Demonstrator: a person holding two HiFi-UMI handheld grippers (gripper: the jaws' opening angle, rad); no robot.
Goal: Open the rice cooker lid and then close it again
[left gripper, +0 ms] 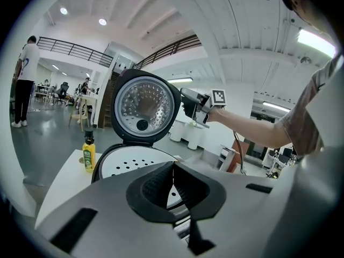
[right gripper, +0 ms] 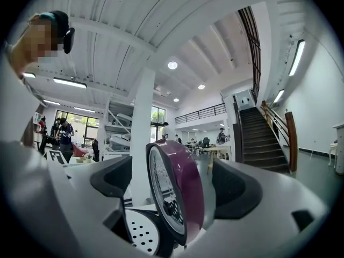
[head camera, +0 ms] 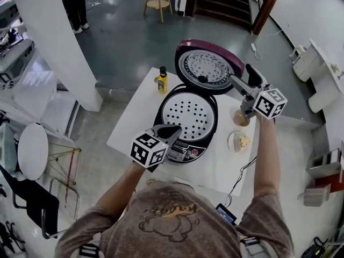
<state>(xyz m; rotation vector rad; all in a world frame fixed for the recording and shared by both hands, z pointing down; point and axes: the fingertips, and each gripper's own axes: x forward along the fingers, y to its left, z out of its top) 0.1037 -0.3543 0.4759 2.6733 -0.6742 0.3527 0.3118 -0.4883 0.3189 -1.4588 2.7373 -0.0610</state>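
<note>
rice cooker (head camera: 185, 117): on the white table (head camera: 134, 117), dark body, control panel facing the person
lid (head camera: 207, 69): open, standing upright at the far side on its hinge; maroon outer shell, perforated metal inner face turned to the person
inside cooker: white perforated plate (head camera: 189, 113) lying flat across the opening
right gripper (head camera: 236, 82): level, at the lid's right edge, marker cube towards the person
right claw: jaws wide apart; in the right gripper view the lid (right gripper: 180, 192) stands edge-on between the two pads (right gripper: 115, 181); a gap shows on both sides, no pad pressing on it, nothing held
left gripper (head camera: 174, 129): low at the cooker's front, just above the control panel, tipped slightly down
left claw: closed; in the left gripper view the pads (left gripper: 158, 184) meet along a thin line, nothing between them; cannot tell if the tips touch the cooker
yellow bottle (head camera: 162, 80): upright on the table, left of the cooker, apart from it
small dish (head camera: 240, 142): right of the cooker, pale food in it
cup (head camera: 240, 117): just beyond the dish, partly under the right gripper
background: person standing at the far left (left gripper: 24, 82), staircase at the far right (right gripper: 263, 138)
</note>
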